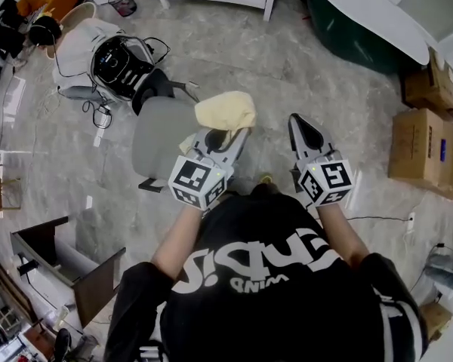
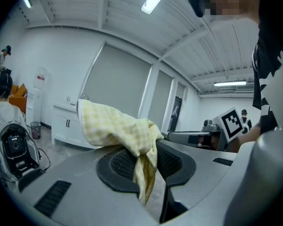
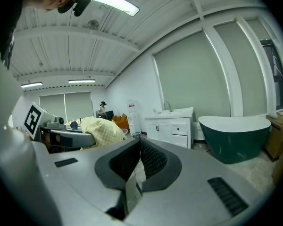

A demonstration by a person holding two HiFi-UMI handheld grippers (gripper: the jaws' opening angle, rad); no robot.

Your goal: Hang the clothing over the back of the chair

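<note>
Two grippers reach up the head view from the person at the bottom edge. The left gripper [image 1: 225, 136] has its jaws clamped on a yellow checked cloth [image 1: 226, 111]. In the left gripper view a twisted strip of it runs down between the pads, and the bulk spills out past the tips towards the upper left of that frame.

In the head view the cloth is a bunched lump just left of centre. Its long axis lies across the frame, left to right, and its pinched end is nearest the person. It shows over the right edge of the grey seat of the chair [image 1: 160, 138], whose dark back lies towards the upper left. Whether cloth and seat touch cannot be told from above.

The right gripper [image 1: 302, 123], right of centre and apart from the cloth, has its jaws together with nothing between them.
</note>
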